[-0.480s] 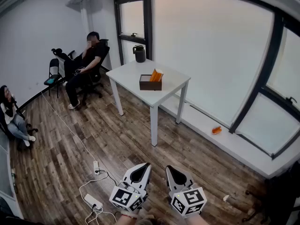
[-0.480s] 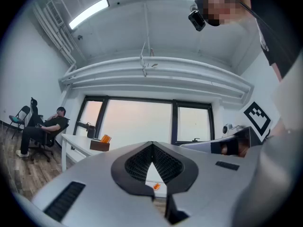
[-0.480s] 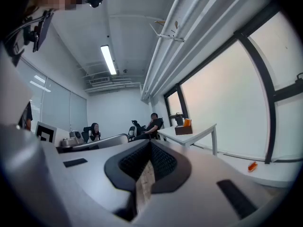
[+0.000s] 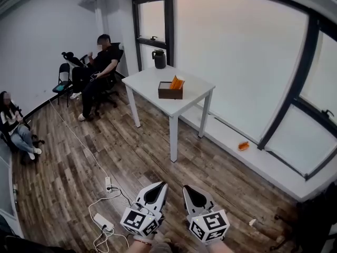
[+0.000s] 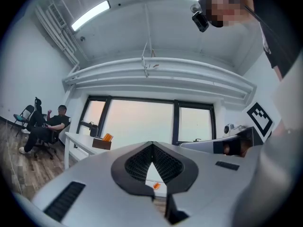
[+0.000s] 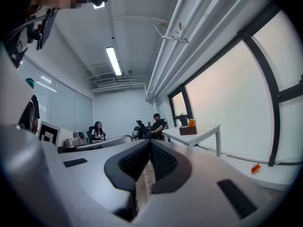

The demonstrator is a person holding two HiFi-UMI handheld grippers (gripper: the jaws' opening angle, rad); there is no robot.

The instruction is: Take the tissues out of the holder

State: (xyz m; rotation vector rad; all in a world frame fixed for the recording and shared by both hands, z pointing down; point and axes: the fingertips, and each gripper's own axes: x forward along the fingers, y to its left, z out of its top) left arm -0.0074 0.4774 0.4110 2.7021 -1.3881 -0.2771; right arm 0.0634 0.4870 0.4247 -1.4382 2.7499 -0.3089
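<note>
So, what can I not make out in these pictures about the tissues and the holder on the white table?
- Head view: the tissues are too small and far to count.
- Head view: the near wall of the holder hides its inside.
- Head view: the orange thing on the sill is too small to name.

We look along the left gripper (image 5: 152,146): its two jaws meet at the tips, with nothing between them. Through the small gap beneath we glimpse a little orange thing (image 5: 156,186), too small to name. Off to the left, a white table (image 5: 78,140) stands before a wide window (image 5: 137,124). On it sit a brown holder (image 5: 98,144) with orange tissues (image 5: 108,137) poking up, and a dark jug (image 5: 93,129). Further left, a person (image 5: 51,126) sits above a wooden floor (image 5: 19,169).
</note>
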